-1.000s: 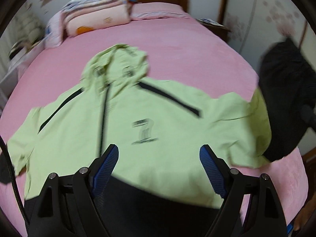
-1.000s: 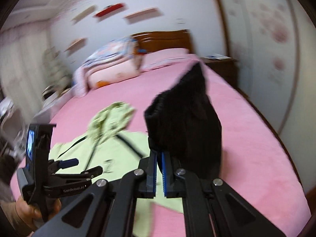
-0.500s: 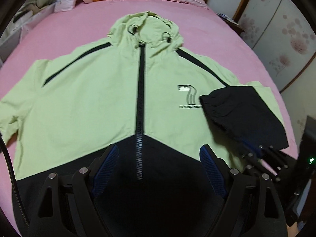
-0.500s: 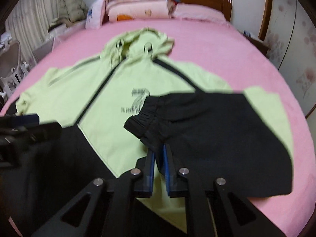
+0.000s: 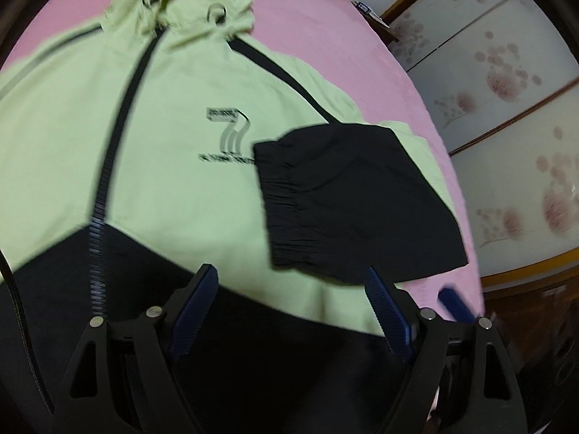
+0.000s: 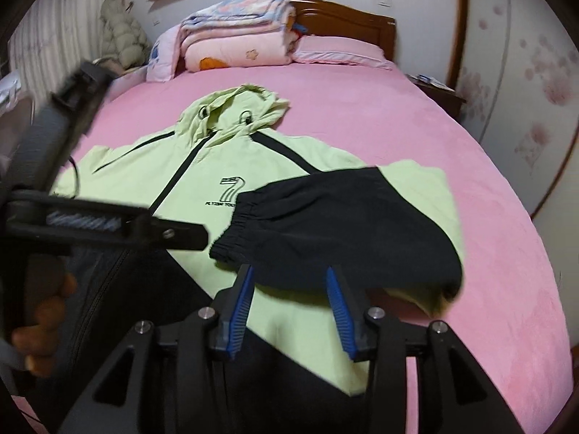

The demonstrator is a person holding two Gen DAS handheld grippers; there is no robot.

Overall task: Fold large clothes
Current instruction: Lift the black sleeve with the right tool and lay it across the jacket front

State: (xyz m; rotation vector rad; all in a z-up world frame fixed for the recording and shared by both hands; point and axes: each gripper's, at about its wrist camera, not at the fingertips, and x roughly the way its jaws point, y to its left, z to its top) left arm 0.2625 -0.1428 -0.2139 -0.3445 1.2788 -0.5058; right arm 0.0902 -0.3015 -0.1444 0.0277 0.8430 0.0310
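A lime-green and black hooded jacket (image 5: 144,152) lies front up on the pink bed, hood at the far end; it also shows in the right wrist view (image 6: 202,181). Its right sleeve with the black cuffed end (image 5: 347,199) is folded across the chest, also seen in the right wrist view (image 6: 340,224). My left gripper (image 5: 293,311) is open and empty, low over the jacket's black hem. My right gripper (image 6: 289,303) is open and empty just short of the folded sleeve. The left gripper (image 6: 108,224) appears in the right wrist view at the left.
The pink bed (image 6: 452,166) extends all around the jacket. Folded quilts (image 6: 235,43) and a pillow (image 6: 340,50) lie by the wooden headboard (image 6: 343,21). A nightstand (image 6: 438,90) and floral wardrobe doors (image 5: 506,108) stand to the right.
My right gripper carried the black sleeve end across onto the jacket's chest, then opened and let it go. My left gripper came closer and swung right.
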